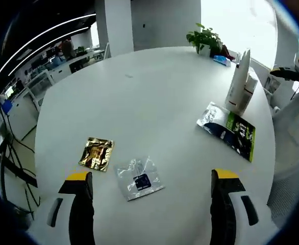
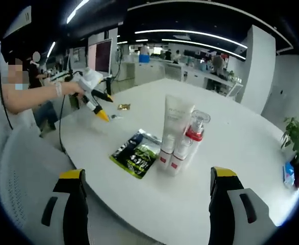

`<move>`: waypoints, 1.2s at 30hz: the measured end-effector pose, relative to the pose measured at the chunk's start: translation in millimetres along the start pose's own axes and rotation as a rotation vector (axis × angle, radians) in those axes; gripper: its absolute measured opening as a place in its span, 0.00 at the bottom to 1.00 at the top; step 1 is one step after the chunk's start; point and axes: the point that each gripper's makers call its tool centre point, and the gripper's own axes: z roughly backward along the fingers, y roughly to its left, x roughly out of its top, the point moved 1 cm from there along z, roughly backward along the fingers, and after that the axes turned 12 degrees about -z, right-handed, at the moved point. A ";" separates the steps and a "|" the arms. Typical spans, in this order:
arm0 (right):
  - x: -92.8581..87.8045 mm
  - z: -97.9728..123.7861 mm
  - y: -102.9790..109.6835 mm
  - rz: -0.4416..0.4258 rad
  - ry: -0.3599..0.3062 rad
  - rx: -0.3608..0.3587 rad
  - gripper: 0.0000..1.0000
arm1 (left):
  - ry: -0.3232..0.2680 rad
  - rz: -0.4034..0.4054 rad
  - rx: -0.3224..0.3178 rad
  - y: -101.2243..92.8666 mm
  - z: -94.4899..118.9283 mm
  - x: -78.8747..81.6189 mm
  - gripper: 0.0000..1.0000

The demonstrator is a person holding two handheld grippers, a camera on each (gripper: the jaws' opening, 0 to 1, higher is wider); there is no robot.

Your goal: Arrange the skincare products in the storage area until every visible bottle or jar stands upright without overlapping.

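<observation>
Your table (image 1: 149, 76) is smooth matt white. Near its edge lie a crinkled, shiny gold foil sachet (image 1: 96, 153) and a silvery foil one (image 1: 138, 179). The black-green pouch (image 2: 138, 153) is glossy film. Your tubes (image 2: 176, 127) look like smooth white plastic; one bottle (image 2: 194, 131) has a clear plastic cap.

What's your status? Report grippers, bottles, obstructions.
Left gripper open, over silver sachet. Right gripper open, facing bottles, which stand upright, bunched together. Dark pouch flat beside them.
</observation>
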 end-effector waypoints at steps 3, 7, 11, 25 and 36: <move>-0.9 0.0 0.1 -0.012 0.001 -0.001 1.00 | -0.013 0.027 0.009 -1.2 1.2 1.7 0.83; -1.6 0.5 -3.3 -0.020 0.004 -0.011 1.00 | -0.018 0.031 0.016 5.8 -0.7 1.4 0.73; 1.9 1.8 -3.0 -0.027 -0.011 -0.011 1.00 | 0.000 0.039 0.003 6.3 -6.4 -4.3 0.68; 2.9 6.3 -3.9 -0.039 -0.029 -0.017 1.00 | 0.007 0.109 -0.026 20.1 -22.9 -16.7 0.65; 1.1 6.7 -4.1 -0.042 -0.027 -0.022 1.00 | 0.030 0.118 -0.008 49.6 -44.8 -31.8 0.61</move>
